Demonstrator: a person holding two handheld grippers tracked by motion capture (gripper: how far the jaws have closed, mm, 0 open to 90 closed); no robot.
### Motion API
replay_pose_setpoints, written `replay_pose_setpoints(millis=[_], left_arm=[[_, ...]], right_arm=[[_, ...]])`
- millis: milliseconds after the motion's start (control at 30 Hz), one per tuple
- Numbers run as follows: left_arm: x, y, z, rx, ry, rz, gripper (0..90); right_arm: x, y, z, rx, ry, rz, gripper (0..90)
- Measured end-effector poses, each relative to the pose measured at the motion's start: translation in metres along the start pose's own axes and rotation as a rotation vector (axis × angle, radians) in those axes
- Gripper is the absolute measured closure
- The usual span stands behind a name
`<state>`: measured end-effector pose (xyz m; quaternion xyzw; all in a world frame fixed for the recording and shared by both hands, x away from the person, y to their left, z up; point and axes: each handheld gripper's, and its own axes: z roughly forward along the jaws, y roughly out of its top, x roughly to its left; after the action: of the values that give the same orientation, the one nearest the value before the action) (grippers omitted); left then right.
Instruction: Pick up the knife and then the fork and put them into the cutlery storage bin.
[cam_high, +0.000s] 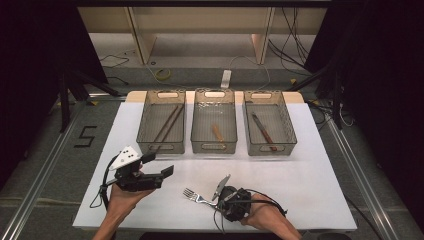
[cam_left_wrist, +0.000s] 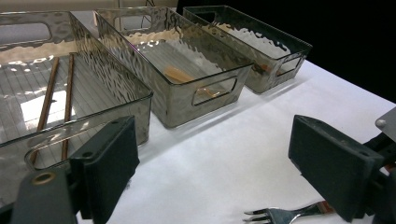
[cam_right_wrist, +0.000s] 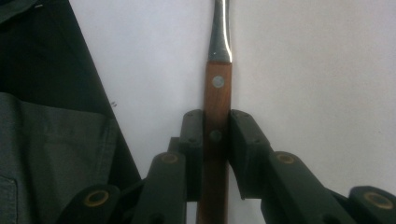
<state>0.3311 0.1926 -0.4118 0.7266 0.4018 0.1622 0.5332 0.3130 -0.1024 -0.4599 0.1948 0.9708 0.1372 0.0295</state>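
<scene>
Wood-handled fork (cam_high: 196, 197) is lying on the white table (cam_high: 310, 175) near the front edge, tines pointing left, w/ three clear bins (cam_high: 161, 121) lined up behind it. Left to right: left gripper (cam_high: 159, 165) hovers over the table w/ jaws spread wide, nothing between them, basically idle. Right gripper (cam_right_wrist: 215, 140) is down at the fork, jaws pressed onto the wooden handle from both sides, looks like a proper pinch. No earlier frame so can't say more than that. Tip for the lift imo: keep the grip centred on the handle and raise it level, bc the metal end is heavier and could droop or twist out. Then pick the right bin.
</scene>
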Motion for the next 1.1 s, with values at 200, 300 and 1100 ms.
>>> replay_pose_setpoints(millis=[200,300,1100], left_arm=[[0.000,0.000,0.000,-0.001,0.000,0.001,15.1],[0.000,0.000,0.000,0.001,-0.001,0.001,15.1],[0.000,0.000,0.000,0.000,0.000,0.002,15.1]], right_arm=[[-0.002,-0.001,0.000,-0.005,0.006,-0.010,76.9],[-0.002,0.000,-0.001,0.002,0.011,-0.015,77.0],[-0.043,-0.018,-0.035,-0.090,-0.038,0.103,77.0]])
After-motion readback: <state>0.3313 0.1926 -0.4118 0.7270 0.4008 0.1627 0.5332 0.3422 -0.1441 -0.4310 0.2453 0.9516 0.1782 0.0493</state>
